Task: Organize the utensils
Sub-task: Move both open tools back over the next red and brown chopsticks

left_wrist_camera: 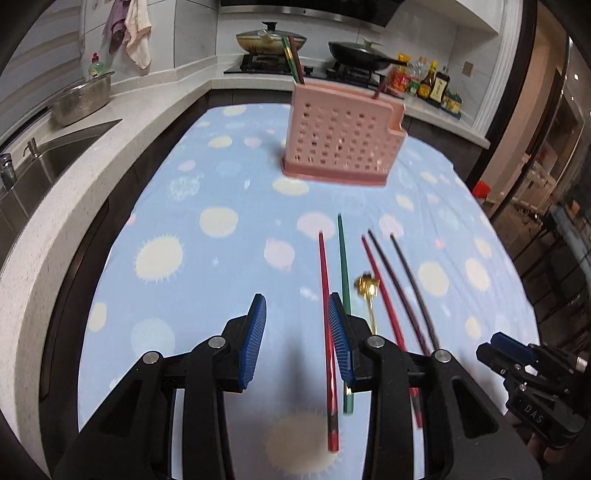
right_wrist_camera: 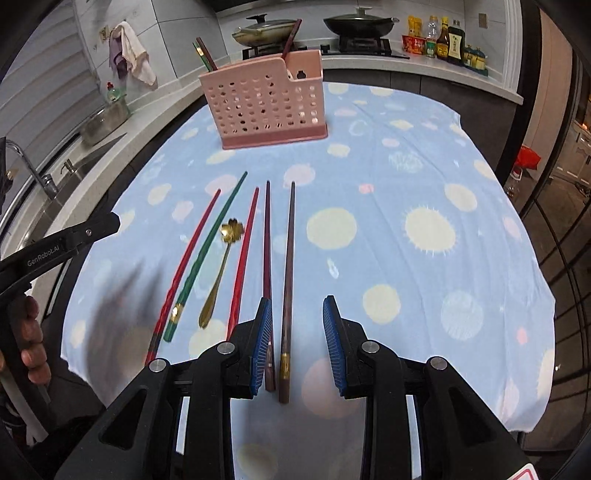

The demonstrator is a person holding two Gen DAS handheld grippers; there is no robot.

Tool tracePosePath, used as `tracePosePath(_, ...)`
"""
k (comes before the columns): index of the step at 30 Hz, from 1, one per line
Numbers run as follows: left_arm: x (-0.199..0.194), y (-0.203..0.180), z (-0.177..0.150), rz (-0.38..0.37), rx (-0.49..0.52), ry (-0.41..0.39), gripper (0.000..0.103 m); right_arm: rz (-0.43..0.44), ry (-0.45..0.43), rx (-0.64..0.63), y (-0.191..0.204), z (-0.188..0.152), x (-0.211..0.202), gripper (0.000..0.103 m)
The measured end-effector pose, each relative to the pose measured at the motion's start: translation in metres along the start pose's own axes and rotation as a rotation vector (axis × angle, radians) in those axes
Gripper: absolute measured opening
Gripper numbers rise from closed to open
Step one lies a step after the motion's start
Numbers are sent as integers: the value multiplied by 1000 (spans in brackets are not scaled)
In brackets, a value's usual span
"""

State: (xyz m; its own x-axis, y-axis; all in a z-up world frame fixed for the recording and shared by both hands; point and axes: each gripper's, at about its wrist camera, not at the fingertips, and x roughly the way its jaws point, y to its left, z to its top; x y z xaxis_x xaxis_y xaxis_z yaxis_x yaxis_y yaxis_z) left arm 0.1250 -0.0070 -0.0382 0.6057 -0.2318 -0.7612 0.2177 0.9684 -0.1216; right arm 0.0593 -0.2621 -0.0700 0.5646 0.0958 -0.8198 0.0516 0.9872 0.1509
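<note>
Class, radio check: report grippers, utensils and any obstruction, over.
Left gripper open, right gripper open, both empty. Five chopsticks and gold spoon flat on cloth; pink holder upright beyond. Path clear.

Chopsticks (right_wrist_camera: 266, 258) crowd the cloth (right_wrist_camera: 424, 166) before the caddy (right_wrist_camera: 266, 103).

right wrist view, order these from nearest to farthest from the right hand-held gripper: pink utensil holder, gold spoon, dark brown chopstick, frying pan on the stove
1. Dark brown chopstick, lying between the open fingers of the right hand-held gripper.
2. Gold spoon, on the cloth to the left.
3. Pink utensil holder, standing mid-table ahead.
4. Frying pan, on the stove at the back.
</note>
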Motion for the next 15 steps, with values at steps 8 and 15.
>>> tracePosePath(8, 0, -8, -40, -33, -1, 70, 33, 13, 72, 12, -1, -26, 10, 28)
tracePosePath(15, 0, -14, -54, -39, 11, 96, 33, 25, 104, 27, -2, -29, 16, 20)
